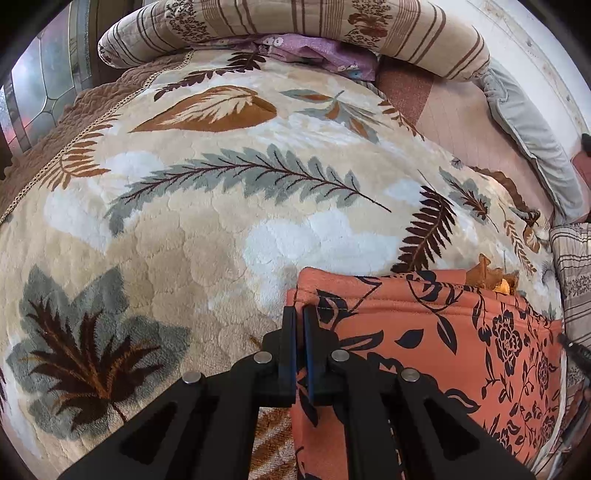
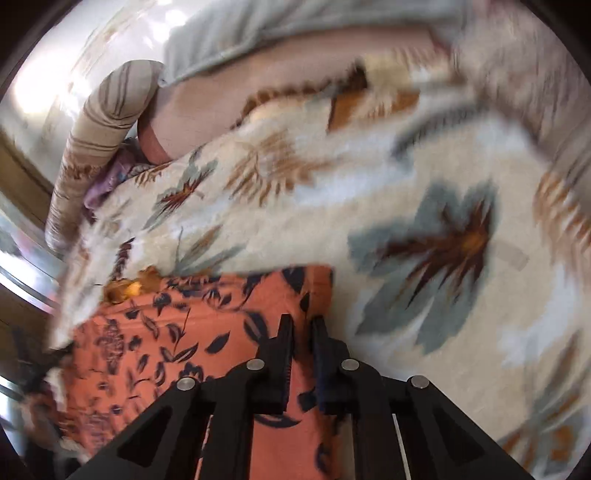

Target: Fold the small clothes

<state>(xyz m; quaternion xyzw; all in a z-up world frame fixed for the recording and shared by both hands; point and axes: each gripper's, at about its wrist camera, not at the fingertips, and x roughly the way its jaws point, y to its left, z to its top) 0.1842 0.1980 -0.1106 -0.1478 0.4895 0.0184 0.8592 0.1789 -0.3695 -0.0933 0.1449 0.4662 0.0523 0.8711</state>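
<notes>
An orange garment with a dark blue flower print lies on a plush leaf-patterned blanket. My left gripper is shut on the garment's upper left corner, at the hemmed edge. In the blurred right wrist view, the same garment spreads to the left. My right gripper is shut on its upper right corner, with orange cloth pinched between the fingers. A small brown and yellow cloth peeks out behind the garment's top edge and is mostly hidden.
A striped rolled quilt lies across the bed's far end, with a purple cloth below it. A grey pillow runs along the white wall on the right. The blanket stretches wide beyond the garment.
</notes>
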